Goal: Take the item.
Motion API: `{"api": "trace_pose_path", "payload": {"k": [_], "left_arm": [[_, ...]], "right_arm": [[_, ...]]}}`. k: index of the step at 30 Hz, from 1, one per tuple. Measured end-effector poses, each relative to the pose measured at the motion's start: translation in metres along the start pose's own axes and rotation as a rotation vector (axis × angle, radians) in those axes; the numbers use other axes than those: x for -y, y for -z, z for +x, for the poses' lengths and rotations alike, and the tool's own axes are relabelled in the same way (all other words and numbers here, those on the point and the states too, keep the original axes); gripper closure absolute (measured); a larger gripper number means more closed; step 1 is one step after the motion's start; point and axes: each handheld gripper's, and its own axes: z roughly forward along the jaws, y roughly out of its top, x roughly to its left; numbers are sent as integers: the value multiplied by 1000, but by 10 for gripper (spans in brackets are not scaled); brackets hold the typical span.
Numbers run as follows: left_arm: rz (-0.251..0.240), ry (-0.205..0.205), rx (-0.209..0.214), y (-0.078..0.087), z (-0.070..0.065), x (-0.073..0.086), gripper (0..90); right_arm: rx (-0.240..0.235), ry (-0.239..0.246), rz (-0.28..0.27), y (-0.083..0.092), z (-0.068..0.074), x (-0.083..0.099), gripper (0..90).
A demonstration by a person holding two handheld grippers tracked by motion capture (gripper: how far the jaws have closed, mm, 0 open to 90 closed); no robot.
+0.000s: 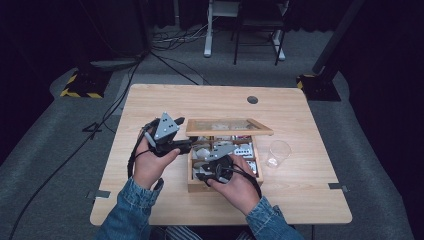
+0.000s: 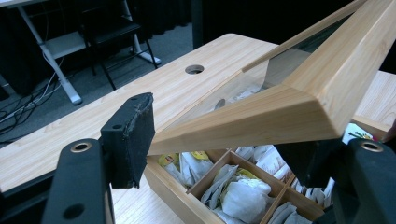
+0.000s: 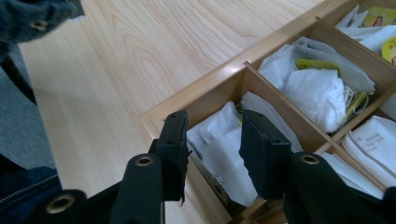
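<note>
A wooden tea box (image 1: 222, 187) sits mid-table, its compartments full of white tea bags (image 3: 315, 91). Its glass-paned lid (image 1: 230, 126) is raised. My left gripper (image 1: 186, 145) is shut on the lid's left front corner; in the left gripper view the wooden corner (image 2: 299, 107) lies between the jaws of the gripper (image 2: 219, 135), one pad against its edge. My right gripper (image 1: 202, 172) reaches down into the box's near-left corner compartment. There the gripper (image 3: 214, 119) stands open astride a white tea bag (image 3: 219, 140), one jaw over the box wall (image 3: 196, 100).
A clear plastic cup (image 1: 278, 152) stands on the table just right of the box. The table (image 1: 160, 100) has a round cable hole (image 1: 252, 99) at the back. Both forearms in denim sleeves come in from the near edge.
</note>
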Motion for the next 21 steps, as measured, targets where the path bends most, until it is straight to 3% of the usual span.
{"api": "trace_pose_path", "payload": {"k": [8,16,21], "left_arm": [[-1,1,1,0,0,0,321],[-3,4,3,0,1,0,322],[-3,5,4,-1,1,0,322]], "right_arm": [[56,41,14,0,-2,1,670],[77,54,37,-2,-6,3,711],[71,57,63,-3,-5,3,839]]}}
